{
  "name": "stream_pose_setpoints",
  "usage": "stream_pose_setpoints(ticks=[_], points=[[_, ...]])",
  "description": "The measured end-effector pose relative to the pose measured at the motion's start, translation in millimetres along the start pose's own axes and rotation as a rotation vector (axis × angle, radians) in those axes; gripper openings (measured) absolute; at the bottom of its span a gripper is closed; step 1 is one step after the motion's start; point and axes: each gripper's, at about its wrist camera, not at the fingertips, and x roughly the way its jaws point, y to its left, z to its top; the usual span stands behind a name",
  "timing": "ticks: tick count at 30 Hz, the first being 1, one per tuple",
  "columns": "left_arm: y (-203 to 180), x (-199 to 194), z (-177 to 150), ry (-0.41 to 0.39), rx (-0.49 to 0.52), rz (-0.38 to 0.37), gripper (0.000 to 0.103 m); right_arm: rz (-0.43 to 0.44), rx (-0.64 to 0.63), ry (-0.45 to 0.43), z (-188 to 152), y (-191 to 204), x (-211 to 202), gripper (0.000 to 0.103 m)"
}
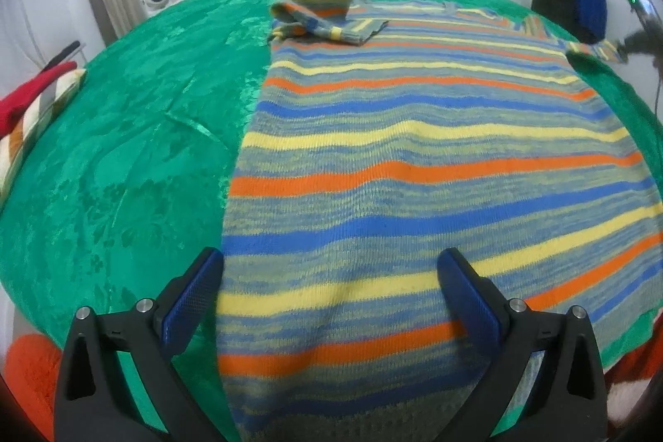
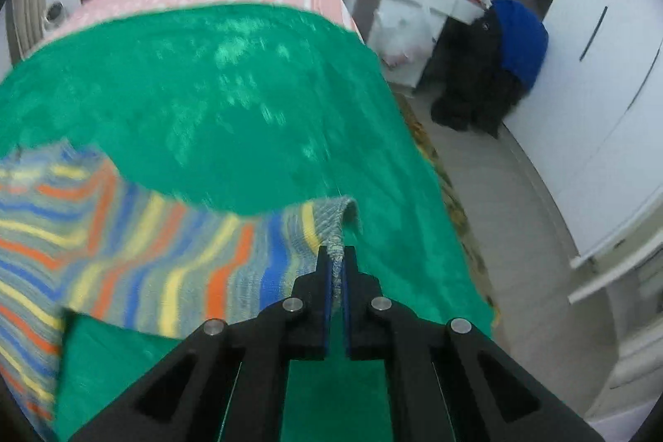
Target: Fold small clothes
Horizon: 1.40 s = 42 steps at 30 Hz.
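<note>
The striped knitted sweater (image 1: 414, 160), banded in blue, yellow, orange and grey-green, lies spread flat on the green blanket (image 1: 124, 152) toward the bed's right edge. One sleeve (image 1: 319, 17) is folded across its upper left corner. The other sleeve (image 2: 199, 268) stretches out sideways, its cuff (image 2: 337, 230) lifted off the blanket.

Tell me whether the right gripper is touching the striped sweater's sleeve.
Touching. The right wrist view shows the right gripper shut on the cuff of the striped sweater's sleeve, knit pinched between its pads.
</note>
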Motion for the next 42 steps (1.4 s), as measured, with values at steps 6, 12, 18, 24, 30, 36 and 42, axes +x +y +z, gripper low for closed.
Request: stream_pose_setpoints(ticks=[6,12,18,24,30,36,42], points=[[-1,-1,-2,-0.002,0.0,0.011,0.103,-0.077,0.046,0.089,-30,-16,42,0.003],[0,0,-4,-0.014,-0.004,0.007,0.103,0.006,0.132,0.038,-45,-21,18,0.058],[-1,1,-4,-0.025,-0.01,-0.001,0.103,0.667,0.191,0.061,-99,45,-50,0.048],[1,-1,-7,-0.044,-0.006,-0.009,0.103,0.954,0.153,0.149,-139,136,-36,0.037],[2,-1,-9,-0.053,-0.005,-0.014,0.103,1.009,0.146,0.202,-130,162,-26,0.003],[2,-1,-11,-0.059,-0.001,-0.013,0.103,0.74,0.016,0.127,-108,131,-64,0.003],[2,-3,-14,-0.071,0.005,-0.006,0.103,0.619,-0.124,0.191,-124,170,-43,0.004]])
